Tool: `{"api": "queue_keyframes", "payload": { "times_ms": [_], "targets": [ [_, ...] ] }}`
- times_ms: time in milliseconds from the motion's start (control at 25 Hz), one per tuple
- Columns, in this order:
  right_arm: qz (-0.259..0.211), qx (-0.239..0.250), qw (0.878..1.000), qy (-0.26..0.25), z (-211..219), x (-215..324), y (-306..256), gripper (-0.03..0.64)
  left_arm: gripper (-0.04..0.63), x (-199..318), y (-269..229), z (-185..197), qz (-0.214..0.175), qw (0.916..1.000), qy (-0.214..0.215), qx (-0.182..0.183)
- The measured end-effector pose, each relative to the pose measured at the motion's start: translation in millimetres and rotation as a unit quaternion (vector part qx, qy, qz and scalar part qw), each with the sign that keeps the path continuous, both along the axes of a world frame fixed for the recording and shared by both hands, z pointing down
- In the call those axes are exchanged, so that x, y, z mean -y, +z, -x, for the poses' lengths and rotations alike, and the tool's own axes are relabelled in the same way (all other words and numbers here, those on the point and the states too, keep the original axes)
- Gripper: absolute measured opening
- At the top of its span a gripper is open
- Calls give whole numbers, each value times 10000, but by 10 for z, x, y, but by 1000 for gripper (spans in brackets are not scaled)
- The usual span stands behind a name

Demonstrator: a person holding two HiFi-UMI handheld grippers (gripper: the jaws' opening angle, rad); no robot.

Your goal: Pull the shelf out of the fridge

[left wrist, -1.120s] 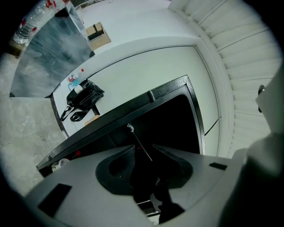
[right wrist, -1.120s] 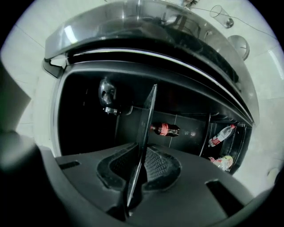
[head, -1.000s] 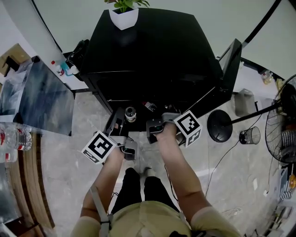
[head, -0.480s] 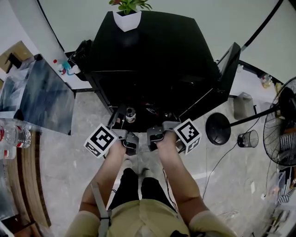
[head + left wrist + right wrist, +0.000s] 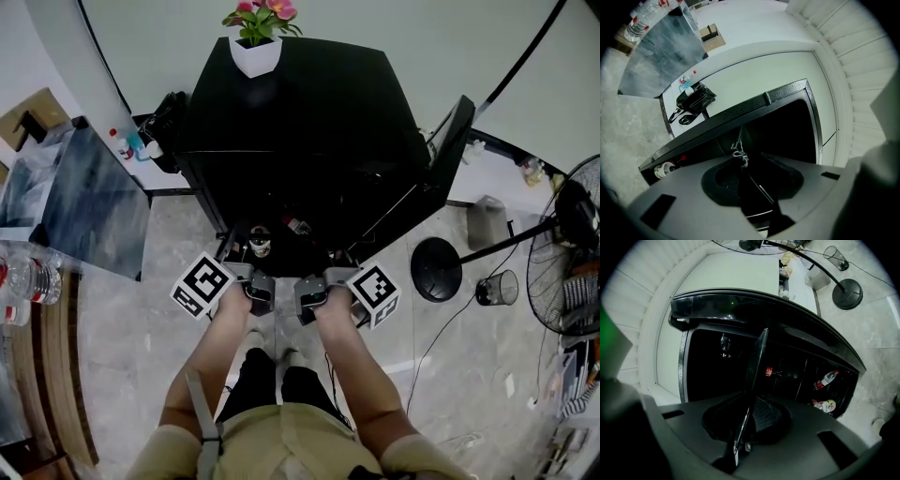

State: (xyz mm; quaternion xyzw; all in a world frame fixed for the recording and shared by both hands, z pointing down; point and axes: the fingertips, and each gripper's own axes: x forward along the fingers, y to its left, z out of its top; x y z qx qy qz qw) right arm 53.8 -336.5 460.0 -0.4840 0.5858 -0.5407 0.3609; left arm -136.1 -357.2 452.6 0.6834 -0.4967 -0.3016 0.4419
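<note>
The left gripper clamped a thin dark edge, seemingly the shelf, its pads barely discernible in shadow. The shelf, seen edge-on, jutted from the fridge's 6 o'clock mouth. The right gripper pinched it, jaws nearly closed.

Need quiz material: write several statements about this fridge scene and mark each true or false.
1. The fridge has its door open. True.
2. The right gripper is empty. False: it is shut on the edge of the shelf.
3. A plant stands on top of the fridge. True.
4. In the head view, the fan stands left of the fridge. False: it stands to the right, beyond the open door.
</note>
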Motion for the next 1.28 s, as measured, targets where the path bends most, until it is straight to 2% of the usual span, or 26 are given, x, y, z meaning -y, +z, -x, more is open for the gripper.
{"api": "queue_keyframes", "payload": {
  "times_ms": [80, 160, 440, 840, 1280],
  "targets": [
    [-7, -6, 10000, -35, 5, -56, -3, 43, 104, -30, 3, 4, -12, 10000, 3, 12],
    [-13, -26, 10000, -67, 8, -117, -8, 43, 78, -82, -9, 17, -50, 10000, 5, -48],
    [-128, -157, 9997, -138, -24, -368, -68, 44, 69, -352, -57, -12, -131, 9998, 70, -115],
    [-346, -296, 9978, -484, -40, -730, -247, 52, 64, -783, -207, -28, -228, 9986, -86, -459],
    [-490, -433, 9936, -923, -6, -1161, -448, 58, 61, -1258, -468, 3, -370, 9987, -181, -314]
  ]
}}
